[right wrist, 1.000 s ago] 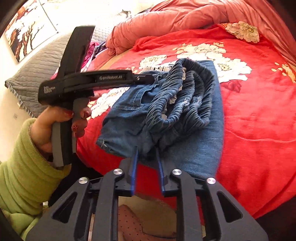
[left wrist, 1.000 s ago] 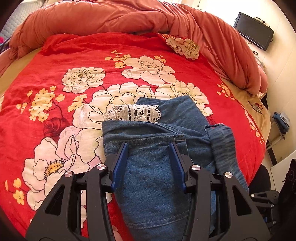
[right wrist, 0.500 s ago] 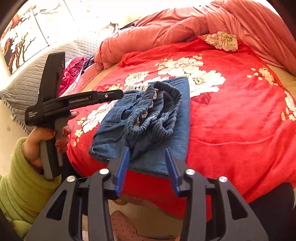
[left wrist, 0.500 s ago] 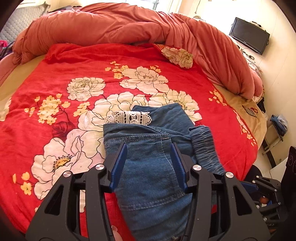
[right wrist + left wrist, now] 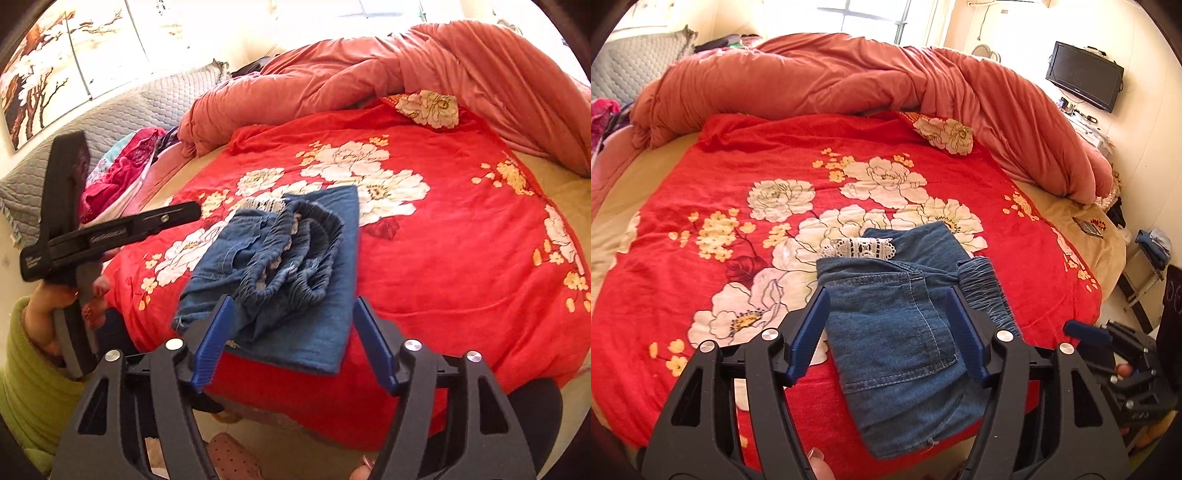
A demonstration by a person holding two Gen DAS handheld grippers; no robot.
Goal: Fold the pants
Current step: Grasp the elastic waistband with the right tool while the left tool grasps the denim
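Note:
The blue denim pants [image 5: 897, 332] lie folded in a compact stack near the front edge of the red floral bedspread [image 5: 738, 177], white lace trim at the far end and the gathered waistband on the right. They also show in the right wrist view [image 5: 280, 266]. My left gripper [image 5: 888, 295] is open and empty, hovering above the near part of the stack. My right gripper [image 5: 291, 302] is open and empty, just in front of the stack's near edge. The left gripper also shows from the side in the right wrist view [image 5: 192, 210].
A rumpled salmon duvet [image 5: 849, 81] is bunched along the far side of the bed. A grey quilted headboard [image 5: 110, 118] and pink clothes [image 5: 122, 173] lie at the left. A wall TV [image 5: 1084, 75] hangs at right. The bed's front edge drops off just below the pants.
My right gripper has let go of the pants, opened wide and drawn back. My left gripper has also pulled back and up. The pants now lie settled on the bed.

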